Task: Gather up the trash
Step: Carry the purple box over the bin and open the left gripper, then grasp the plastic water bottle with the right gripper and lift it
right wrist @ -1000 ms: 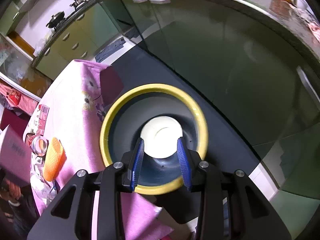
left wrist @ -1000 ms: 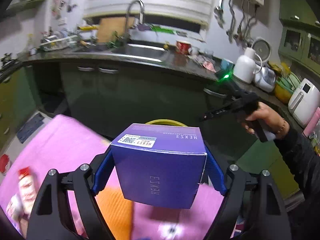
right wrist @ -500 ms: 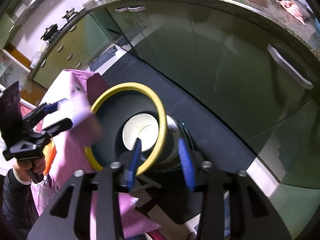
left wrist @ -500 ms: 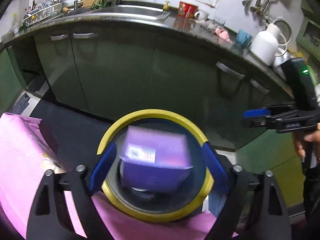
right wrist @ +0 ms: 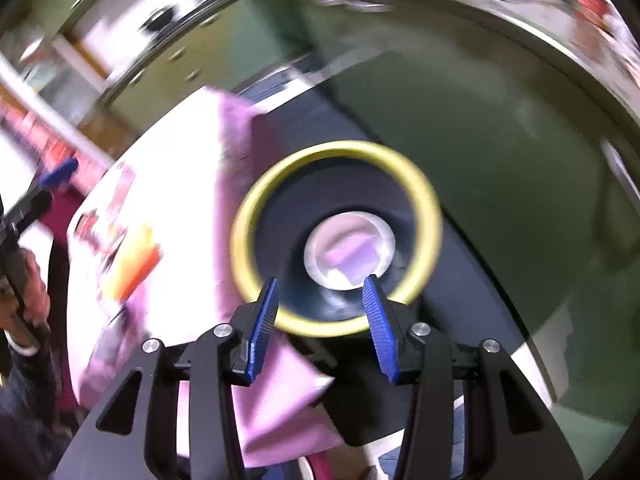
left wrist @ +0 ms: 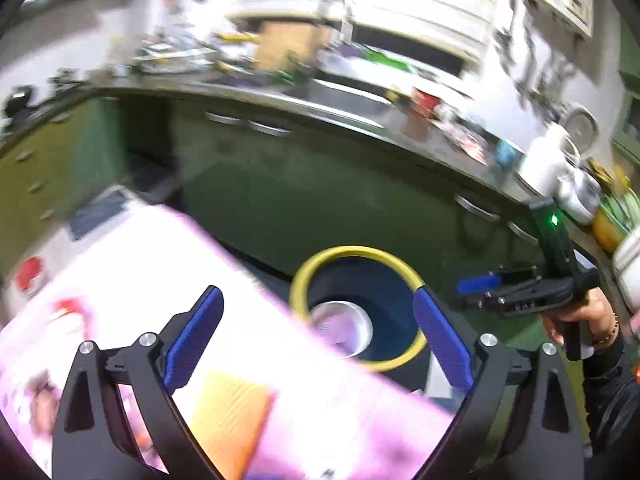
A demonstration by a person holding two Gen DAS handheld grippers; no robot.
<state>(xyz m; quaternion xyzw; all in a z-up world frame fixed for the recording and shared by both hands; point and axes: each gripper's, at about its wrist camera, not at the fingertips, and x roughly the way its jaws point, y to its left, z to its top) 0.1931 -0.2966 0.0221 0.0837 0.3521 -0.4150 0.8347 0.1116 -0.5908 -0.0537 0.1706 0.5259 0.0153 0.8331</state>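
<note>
A dark trash bin with a yellow rim (left wrist: 400,268) (right wrist: 420,184) stands on the floor beside the pink-clothed table (left wrist: 120,280) (right wrist: 172,184). The purple box (left wrist: 340,326) (right wrist: 352,256) lies at the bin's bottom on a white round thing. My left gripper (left wrist: 316,336) is wide open and empty above the table edge, pulled back from the bin. My right gripper (right wrist: 320,316) is open and empty above the bin's near rim; it also shows in the left wrist view (left wrist: 480,284). An orange item (left wrist: 228,412) (right wrist: 132,264) lies on the table. Both views are blurred.
Green kitchen cabinets (left wrist: 320,200) and a cluttered counter with a sink (left wrist: 344,92) run behind the bin. A white kettle (left wrist: 548,164) stands at the right. Red-and-white packets (left wrist: 68,312) lie on the table's left part.
My left gripper has let go of the purple box, which dropped into the bin, and has pulled back over the table. My right gripper has swung back over the bin.
</note>
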